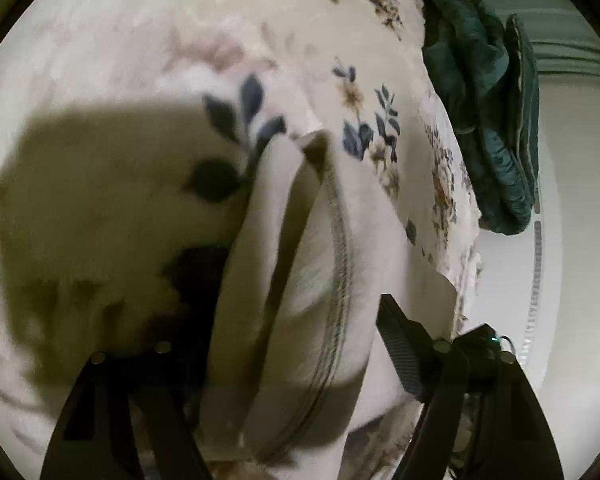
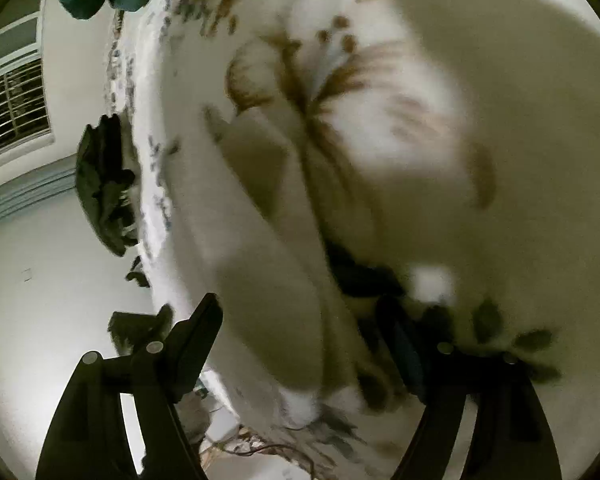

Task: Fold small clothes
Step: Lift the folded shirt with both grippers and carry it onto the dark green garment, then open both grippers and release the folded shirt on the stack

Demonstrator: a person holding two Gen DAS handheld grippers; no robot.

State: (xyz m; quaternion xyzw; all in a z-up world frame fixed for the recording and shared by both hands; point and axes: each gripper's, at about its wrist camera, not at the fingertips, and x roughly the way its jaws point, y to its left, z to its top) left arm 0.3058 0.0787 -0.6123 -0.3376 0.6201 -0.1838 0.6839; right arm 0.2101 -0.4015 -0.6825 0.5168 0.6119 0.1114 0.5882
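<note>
Both grippers, left gripper [image 1: 296, 364] & right gripper [image 2: 304, 360], wide open w/ white garment [image 1: 300, 280] between fingers, ungripped; may slide off the bed [image 1: 120, 40].

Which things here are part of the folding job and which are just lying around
In the job:
- white garment
- left tongs
- right tongs

Lying about:
- teal cloth at the bed's edge
- floral sheet
- dark clothes
- window

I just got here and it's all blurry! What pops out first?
A pale cloth with a stitched seam fills the middle of the left view, lying between the left gripper's spread fingers. Under it is a flowery bedspread, with a dark green bundle at the bed's right edge.
</note>
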